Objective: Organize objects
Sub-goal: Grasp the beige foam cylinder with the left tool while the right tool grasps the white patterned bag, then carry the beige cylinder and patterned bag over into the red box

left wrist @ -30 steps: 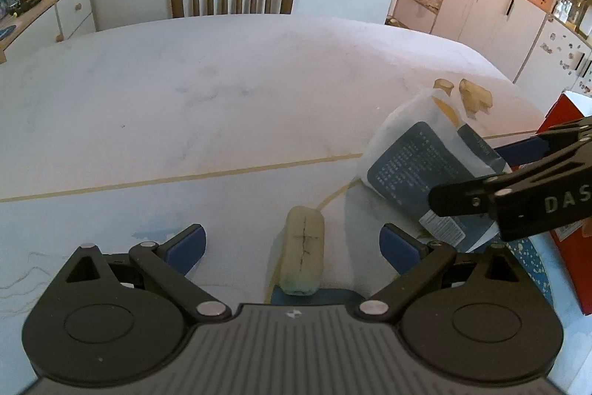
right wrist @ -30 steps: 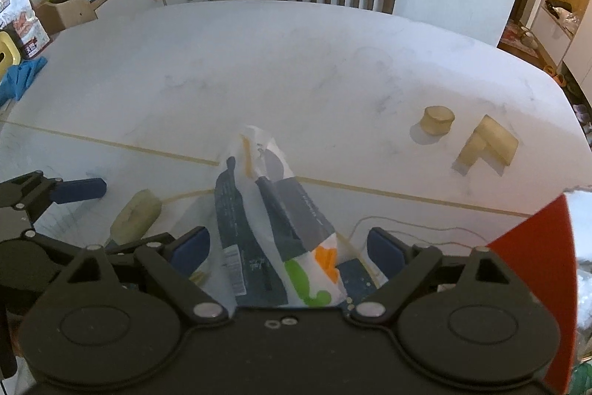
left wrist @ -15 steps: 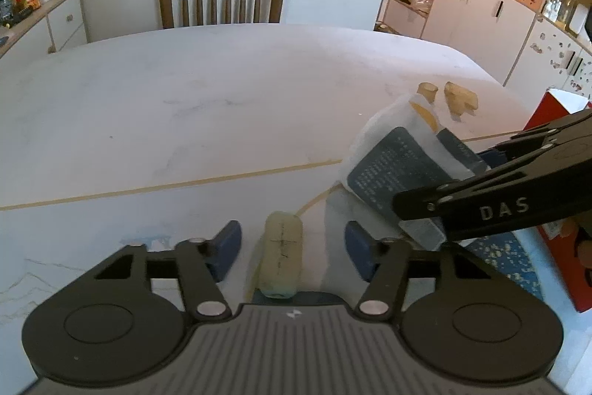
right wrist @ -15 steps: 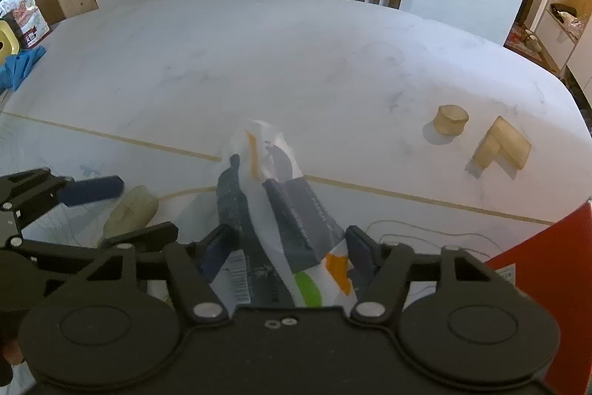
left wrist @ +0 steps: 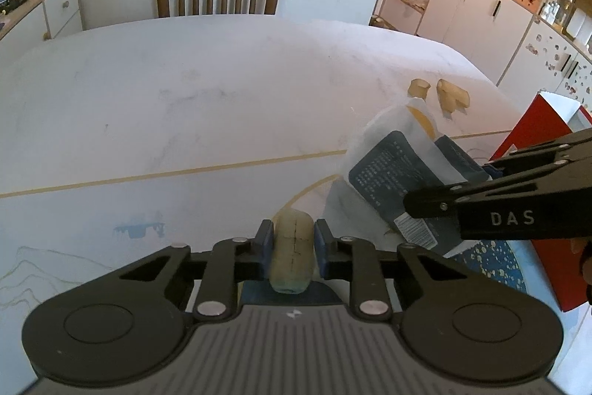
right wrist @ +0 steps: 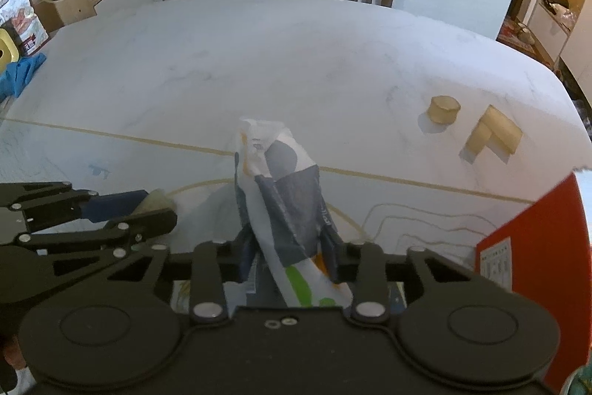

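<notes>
Left hand-held gripper [left wrist: 292,252] closing onto wooden block [left wrist: 292,256]; right hand-held gripper [right wrist: 286,256] clamped bag [right wrist: 285,202].

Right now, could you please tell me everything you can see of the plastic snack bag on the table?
The plastic snack bag is a crumpled soft pouch, mostly white with dark grey-blue panels, orange and green patches near its lower end, and small print with a barcode on one face. The right gripper is shut on its lower part, pinching it narrow; the top end rises free, tilted away over the marble table. The left gripper, its jaws closing on a pale block, sits just beside it.
</notes>
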Motion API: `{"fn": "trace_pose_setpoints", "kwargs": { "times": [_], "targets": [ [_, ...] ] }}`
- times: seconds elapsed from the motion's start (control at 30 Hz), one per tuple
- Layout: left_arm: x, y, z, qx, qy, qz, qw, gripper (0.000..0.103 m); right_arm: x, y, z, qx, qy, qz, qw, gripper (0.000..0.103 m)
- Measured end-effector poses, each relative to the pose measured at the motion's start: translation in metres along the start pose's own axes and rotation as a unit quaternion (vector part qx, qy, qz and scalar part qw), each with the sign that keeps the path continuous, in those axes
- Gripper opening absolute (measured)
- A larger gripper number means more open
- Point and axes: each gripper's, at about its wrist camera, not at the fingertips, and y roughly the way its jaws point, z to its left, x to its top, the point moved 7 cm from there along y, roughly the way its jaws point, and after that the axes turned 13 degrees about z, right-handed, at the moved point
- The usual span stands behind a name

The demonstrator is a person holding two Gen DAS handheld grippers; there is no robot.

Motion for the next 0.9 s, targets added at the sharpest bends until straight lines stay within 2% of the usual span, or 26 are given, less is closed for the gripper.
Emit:
{"fn": "trace_pose_setpoints", "kwargs": {
  "times": [0.57, 0.9],
  "targets": [
    [-0.014, -0.035, -0.016, -0.019, 0.011, -0.007, 0.9997, 0.022, -0.039, -0.054, -0.009, 0.029, 0.056, -0.019, 0.998, 0.030],
    [-0.028, -0.074, -0.038, -0.039, 0.023, -0.011, 0.9989, 0.022, -0.068, -0.113, -0.028, 0.036, 0.082, -0.049, 0.995, 0.030]
  ]
}}
